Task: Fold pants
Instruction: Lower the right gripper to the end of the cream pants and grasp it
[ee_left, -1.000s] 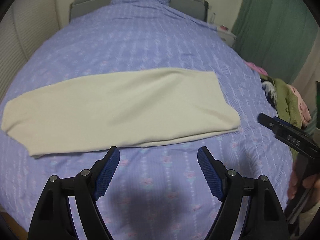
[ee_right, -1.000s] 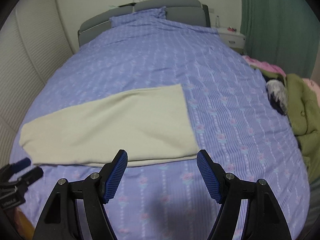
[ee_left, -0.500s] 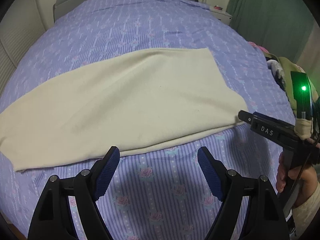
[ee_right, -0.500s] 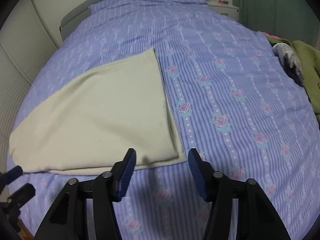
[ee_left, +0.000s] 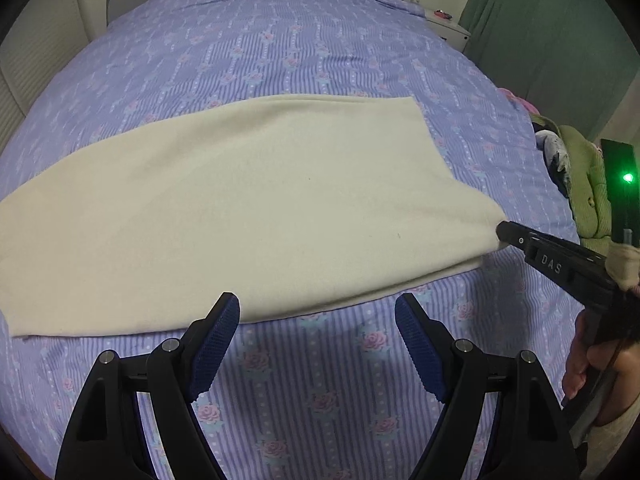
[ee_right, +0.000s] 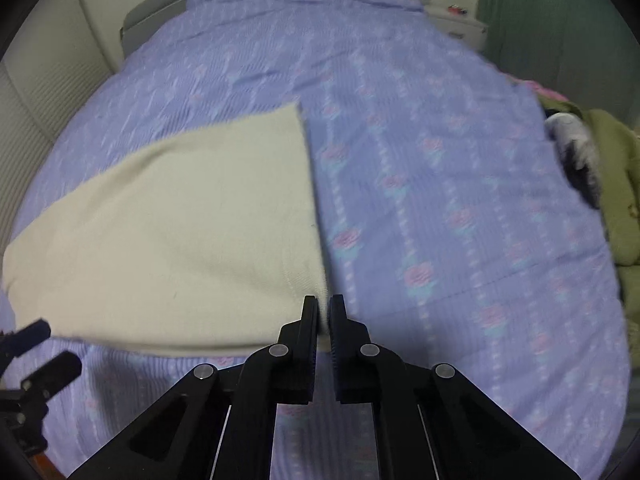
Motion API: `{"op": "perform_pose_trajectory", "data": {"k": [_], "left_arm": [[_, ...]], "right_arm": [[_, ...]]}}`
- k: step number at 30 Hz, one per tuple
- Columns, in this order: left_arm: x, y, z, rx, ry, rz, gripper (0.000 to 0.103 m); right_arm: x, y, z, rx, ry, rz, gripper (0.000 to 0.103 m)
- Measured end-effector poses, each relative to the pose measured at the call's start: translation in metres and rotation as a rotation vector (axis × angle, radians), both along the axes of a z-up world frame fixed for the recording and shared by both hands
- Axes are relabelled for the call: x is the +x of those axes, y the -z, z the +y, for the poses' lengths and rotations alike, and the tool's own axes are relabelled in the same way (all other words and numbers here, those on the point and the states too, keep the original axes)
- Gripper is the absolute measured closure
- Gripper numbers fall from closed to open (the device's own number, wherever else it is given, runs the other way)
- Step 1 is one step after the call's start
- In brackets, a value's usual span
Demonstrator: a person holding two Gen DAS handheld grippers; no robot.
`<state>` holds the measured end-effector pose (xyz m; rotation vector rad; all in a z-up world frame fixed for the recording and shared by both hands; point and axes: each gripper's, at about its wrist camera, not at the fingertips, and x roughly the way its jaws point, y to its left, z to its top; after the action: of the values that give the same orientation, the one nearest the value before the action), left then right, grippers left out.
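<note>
R gripper [ee_right: 324, 312] pinches pants [ee_left: 240, 208] corner.
Its jaws just closed on near right corner of cream pants, laid flat across bed [ee_left: 280, 40]. L gripper [ee_left: 316, 320] spread wide, empty, just short of near edge.

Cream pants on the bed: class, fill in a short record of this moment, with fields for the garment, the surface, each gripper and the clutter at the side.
garment: cream pants, lying flat in a long folded strip
surface: purple flowered bedspread
right gripper: jaws have just been closing, now shut on the pants' near right corner
left gripper: open, above bare bedspread just short of the pants' near edge, nothing between the pads
side clutter: pile of green and pink clothes at the bed's right edge
</note>
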<state>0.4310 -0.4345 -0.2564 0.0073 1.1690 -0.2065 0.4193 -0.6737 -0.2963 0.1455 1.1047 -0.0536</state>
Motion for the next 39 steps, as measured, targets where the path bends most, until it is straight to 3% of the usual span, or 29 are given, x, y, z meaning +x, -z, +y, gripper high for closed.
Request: {"op": "perform_pose_trajectory", "data": {"k": [3, 7, 8, 9, 11, 12, 17, 22, 28, 34, 39], "left_arm": [[0.004, 0.002, -0.002, 0.002, 0.0, 0.011, 0.023], [0.006, 0.005, -0.002, 0.034, 0.004, 0.009, 0.023], [0.006, 0.006, -0.001, 0.04, 0.002, 0.01, 0.023], [0.007, 0.006, 0.0, 0.042, 0.0, 0.012, 0.023], [0.008, 0.008, 0.002, 0.036, -0.004, 0.017, 0.023], [0.009, 0.008, 0.002, 0.032, -0.007, 0.018, 0.023], [0.009, 0.007, -0.002, 0.056, 0.015, -0.016, 0.023], [0.007, 0.006, -0.007, 0.102, 0.061, -0.041, 0.023], [0.006, 0.006, -0.005, 0.106, 0.059, -0.042, 0.023], [0.007, 0.003, -0.007, 0.1, 0.061, -0.05, 0.023], [0.011, 0.001, -0.014, 0.106, 0.08, -0.077, 0.022]], "right_arm": [[0.003, 0.013, 0.0, 0.021, -0.012, 0.044, 0.097], [0.0, 0.027, -0.003, -0.04, 0.017, 0.116, 0.093], [-0.003, 0.027, -0.008, -0.045, 0.047, 0.123, 0.085], [-0.008, 0.024, -0.015, -0.035, 0.078, 0.109, 0.071], [-0.022, 0.01, -0.028, 0.032, 0.14, 0.031, 0.053], [-0.03, 0.002, -0.033, 0.07, 0.168, -0.015, 0.051], [-0.052, 0.001, -0.03, 0.197, 0.236, -0.062, 0.051], [-0.051, 0.026, -0.011, 0.319, 0.242, -0.041, 0.051], [-0.037, 0.056, 0.0, 0.462, 0.274, 0.002, 0.051], [-0.028, 0.084, -0.009, 0.626, 0.396, 0.005, 0.044], [-0.03, 0.092, -0.007, 0.658, 0.455, -0.037, 0.042]]}}
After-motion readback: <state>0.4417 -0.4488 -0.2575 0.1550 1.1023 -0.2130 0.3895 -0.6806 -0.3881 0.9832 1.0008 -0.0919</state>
